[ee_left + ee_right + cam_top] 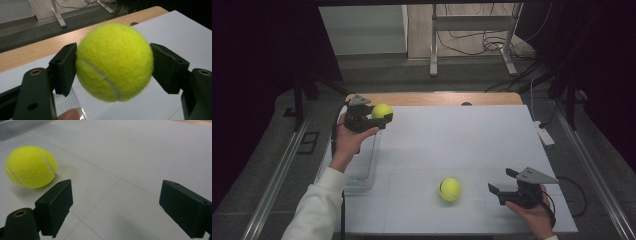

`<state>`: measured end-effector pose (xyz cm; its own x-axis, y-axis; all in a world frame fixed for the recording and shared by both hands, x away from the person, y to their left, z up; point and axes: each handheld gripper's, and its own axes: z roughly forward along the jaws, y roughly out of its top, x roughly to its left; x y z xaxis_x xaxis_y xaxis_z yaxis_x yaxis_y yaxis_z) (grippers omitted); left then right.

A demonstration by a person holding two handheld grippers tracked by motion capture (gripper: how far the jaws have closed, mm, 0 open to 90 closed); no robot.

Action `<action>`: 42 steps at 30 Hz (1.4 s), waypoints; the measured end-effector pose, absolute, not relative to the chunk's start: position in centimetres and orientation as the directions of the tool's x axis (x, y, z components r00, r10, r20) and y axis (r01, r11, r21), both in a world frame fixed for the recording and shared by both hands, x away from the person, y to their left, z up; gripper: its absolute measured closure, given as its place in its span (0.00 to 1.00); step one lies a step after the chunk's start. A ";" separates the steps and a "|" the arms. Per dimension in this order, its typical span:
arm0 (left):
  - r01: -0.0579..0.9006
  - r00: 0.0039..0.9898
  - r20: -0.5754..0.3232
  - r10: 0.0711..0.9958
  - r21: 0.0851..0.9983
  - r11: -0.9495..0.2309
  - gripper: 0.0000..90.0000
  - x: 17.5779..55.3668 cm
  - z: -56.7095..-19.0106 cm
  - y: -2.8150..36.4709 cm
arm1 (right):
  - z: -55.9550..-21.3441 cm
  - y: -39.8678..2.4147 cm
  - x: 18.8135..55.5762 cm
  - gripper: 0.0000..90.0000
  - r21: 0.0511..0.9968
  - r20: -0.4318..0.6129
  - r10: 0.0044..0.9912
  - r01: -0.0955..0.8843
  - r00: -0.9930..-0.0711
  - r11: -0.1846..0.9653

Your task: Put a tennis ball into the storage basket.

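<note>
Two tennis balls in play here. One tennis ball (382, 110) is pinched in the left gripper (384, 118), held up over the far left corner of the white table (462, 140), just beyond a clear plastic bin (362, 165) at the left edge. In the left gripper view the pads (63, 68) press on opposite sides of the ball (114, 62), roughly at its widest part, so the grip looks decent. The second ball (450, 189) sits loose on the table near the front, just left of the right gripper (503, 184), whose jaws are spread wide with nothing between them. My worry: fuzzy round ball, flat pads, so any tilt or slackening and it could pop out and roll off the edge. The loose one could also roll away if nudged.
</note>
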<state>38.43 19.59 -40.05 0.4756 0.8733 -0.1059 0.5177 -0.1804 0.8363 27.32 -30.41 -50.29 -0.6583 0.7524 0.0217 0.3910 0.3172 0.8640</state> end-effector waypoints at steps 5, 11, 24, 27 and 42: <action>0.526 0.458 -0.105 0.883 0.833 -0.173 0.31 38.5 -40.1 20.4 | -50.3 -30.4 27.3 0.13 0.864 0.021 0.753 0.391 -0.657 0.318; 0.533 0.440 -0.105 0.892 0.830 -0.165 0.31 38.6 -40.3 21.0 | -50.3 -30.4 27.3 0.13 0.864 0.021 0.753 0.391 -0.657 0.317; 0.544 0.397 -0.107 0.912 0.827 -0.140 0.31 38.8 -40.4 22.9 | -50.3 -30.4 27.4 0.13 0.864 0.021 0.754 0.392 -0.656 0.317; 0.546 0.388 -0.110 0.915 0.827 -0.132 0.31 38.8 -40.5 23.3 | -50.3 -30.4 27.4 0.13 0.863 0.020 0.754 0.393 -0.657 0.319; 0.561 0.355 -0.101 0.929 0.818 -0.126 0.31 38.8 -40.8 24.9 | -50.4 -30.4 27.4 0.13 0.863 0.024 0.752 0.393 -0.659 0.317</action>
